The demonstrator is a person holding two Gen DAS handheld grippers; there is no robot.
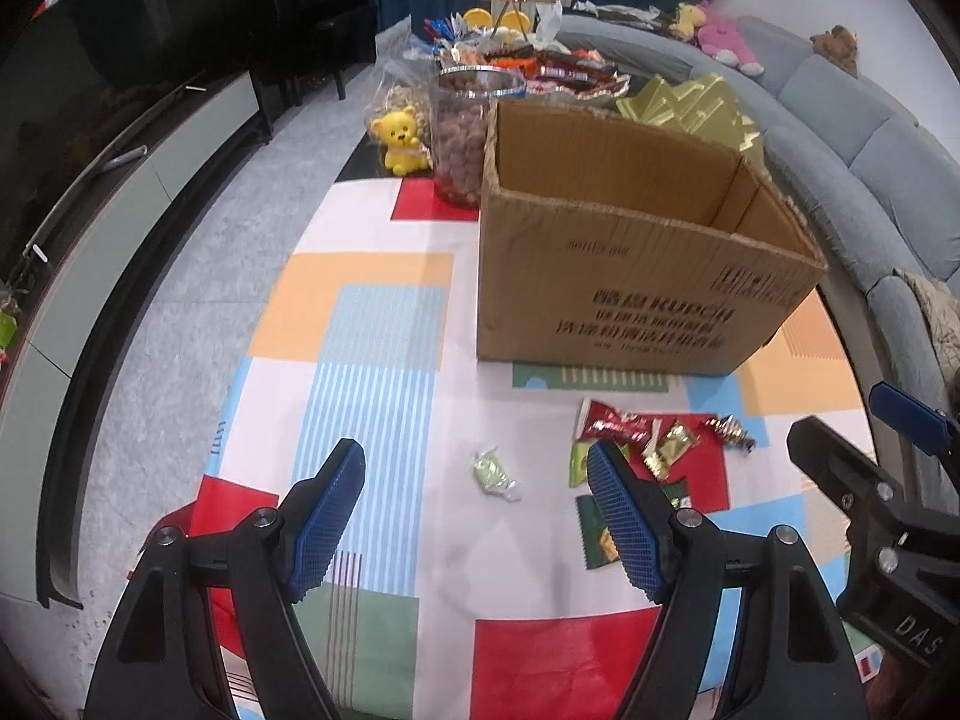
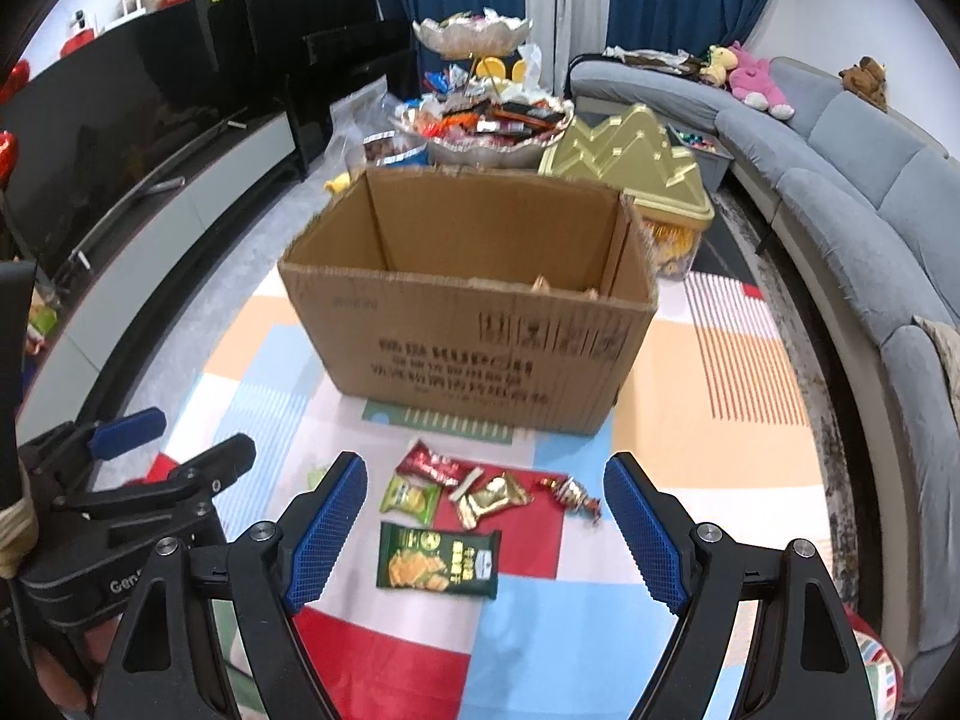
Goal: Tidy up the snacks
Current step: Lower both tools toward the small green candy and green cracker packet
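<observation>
Both sets of tongs stand wide with nothing between their pads, tilted down over a table covered in a colourful patchwork cloth (image 2: 720, 450). The left gripper (image 1: 477, 483) frames a small pale-green candy (image 1: 493, 473), which lies alone on a white patch just ahead of its fingertips and roughly midway between them, its twisted ends running on a slant across the gap. The right gripper (image 2: 486, 492) frames the rest of the loose snacks: a dark green cracker packet (image 2: 438, 561) nearest, its long side lying across the jaws, then a smaller light green bag (image 2: 411, 498), a red packet (image 2: 429, 465), a gold packet (image 2: 489, 498) and a foil-wrapped sweet (image 2: 570, 495) further ahead. So the right hand looks the nearer one for the cracker packet and the left for the candy. Beyond the snacks, well within reach, stands an open cardboard box (image 2: 480, 348), which I judge to be where they belong; a few things already show at its bottom. Nothing lies between the tongs and the snacks, but the two grippers sit close beside each other, so they could crowd one another. Behind the box are a snack-filled tray (image 2: 486, 126), a gold mountain-shaped lid (image 2: 624, 162), a clear jar of nuts (image 1: 462, 138) and a yellow bear toy (image 1: 402, 141), with a grey sofa (image 2: 840, 180) to the right.
</observation>
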